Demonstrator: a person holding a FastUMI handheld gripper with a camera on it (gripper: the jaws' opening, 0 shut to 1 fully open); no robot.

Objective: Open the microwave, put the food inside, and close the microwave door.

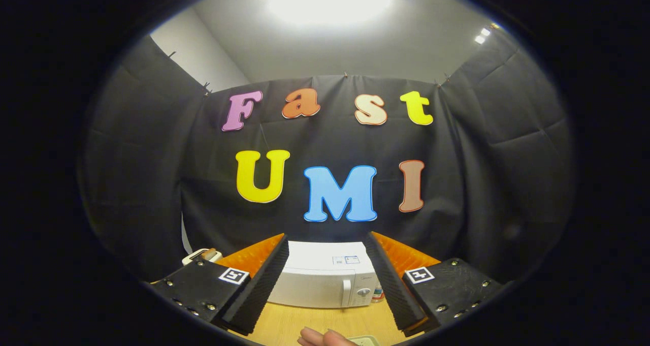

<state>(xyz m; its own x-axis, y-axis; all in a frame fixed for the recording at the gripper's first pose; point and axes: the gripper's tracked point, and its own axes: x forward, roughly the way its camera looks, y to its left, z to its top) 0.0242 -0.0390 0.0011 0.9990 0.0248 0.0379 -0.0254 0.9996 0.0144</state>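
I see the microwave (325,280) standing on the table (310,323) beyond my gripper (326,247), framed between its spread, empty fingers, with a small bottle (377,293) just right of it and a hand (325,338) nearer me.

Now the gripper (326,239) is seen: two long, wedge-shaped fingers (254,285), spread wide apart, and their inner pads (388,280) are finely ribbed. A square black-and-white tag (233,275) is carried on each flat base plate (452,280). Small round screws (169,283) are dotted along the plates' edges.
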